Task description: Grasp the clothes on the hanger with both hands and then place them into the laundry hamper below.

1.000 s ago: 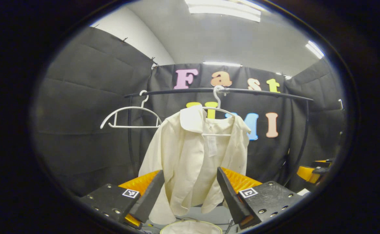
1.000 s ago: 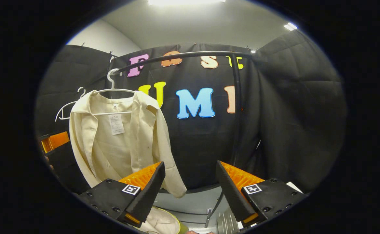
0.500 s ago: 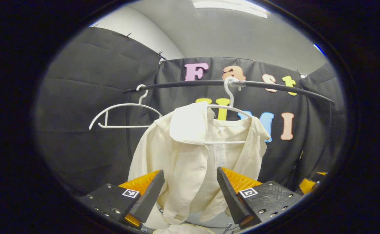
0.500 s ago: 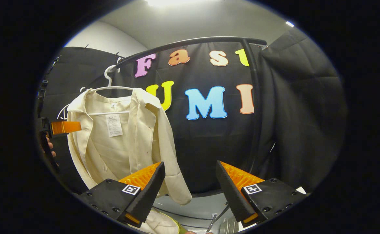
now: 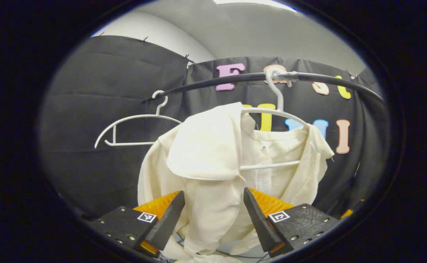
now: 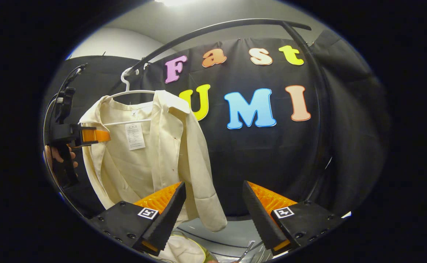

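Hanging garment, left gripper view: the cream jacket hangs on a white hanger hooked over the black rail, directly ahead and near.
Left gripper: its 2 fingers are spread wide, 1 on each side of the jacket's front panel; whether the pads touch the cloth cannot be told.
Spare hanger: bare, on the rail to the left of the jacket.
Right gripper view, jacket: hangs at far left on its hanger under the rail.
Right gripper: 2 fingers spread, nothing between them; the jacket's hem falls just behind the left finger.
Left gripper, same view: at the jacket's left edge, held by a hand; finger state cannot be told here.
Laundry hamper: low and near, with pale cloth inside its rim.
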The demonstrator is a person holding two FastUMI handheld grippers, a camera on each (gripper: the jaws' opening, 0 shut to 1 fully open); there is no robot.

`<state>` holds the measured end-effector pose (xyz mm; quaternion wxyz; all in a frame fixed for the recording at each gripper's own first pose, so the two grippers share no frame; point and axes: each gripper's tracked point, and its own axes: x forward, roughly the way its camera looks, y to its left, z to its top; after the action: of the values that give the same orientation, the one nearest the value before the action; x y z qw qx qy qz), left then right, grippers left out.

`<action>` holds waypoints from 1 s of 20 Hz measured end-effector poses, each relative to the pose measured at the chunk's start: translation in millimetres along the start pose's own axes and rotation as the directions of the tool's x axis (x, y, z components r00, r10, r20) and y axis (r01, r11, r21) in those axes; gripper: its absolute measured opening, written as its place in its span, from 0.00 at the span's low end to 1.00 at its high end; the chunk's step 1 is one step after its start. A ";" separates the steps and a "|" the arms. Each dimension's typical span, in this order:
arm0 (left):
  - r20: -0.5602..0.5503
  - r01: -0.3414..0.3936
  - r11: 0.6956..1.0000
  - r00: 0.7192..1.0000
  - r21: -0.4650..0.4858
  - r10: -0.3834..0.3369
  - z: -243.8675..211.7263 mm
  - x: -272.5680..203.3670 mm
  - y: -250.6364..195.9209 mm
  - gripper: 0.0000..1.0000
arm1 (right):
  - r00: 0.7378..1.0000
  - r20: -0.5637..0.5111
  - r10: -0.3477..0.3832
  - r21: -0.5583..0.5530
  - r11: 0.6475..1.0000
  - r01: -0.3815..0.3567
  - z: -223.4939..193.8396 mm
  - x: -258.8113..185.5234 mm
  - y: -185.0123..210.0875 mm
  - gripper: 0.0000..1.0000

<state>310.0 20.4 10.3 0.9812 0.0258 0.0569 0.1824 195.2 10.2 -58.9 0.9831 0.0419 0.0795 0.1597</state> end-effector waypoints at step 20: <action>0.072 -0.084 0.990 0.993 -0.113 0.092 17.4 11.7 27.6 0.08 | 0.990 -0.076 0.115 0.001 0.993 -0.116 -32.4 20.7 -0.3 0.98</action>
<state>313.2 49.9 28.4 0.9737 -0.0187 0.0078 0.2271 209.1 18.4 -93.8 0.9685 0.0385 0.1140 0.2179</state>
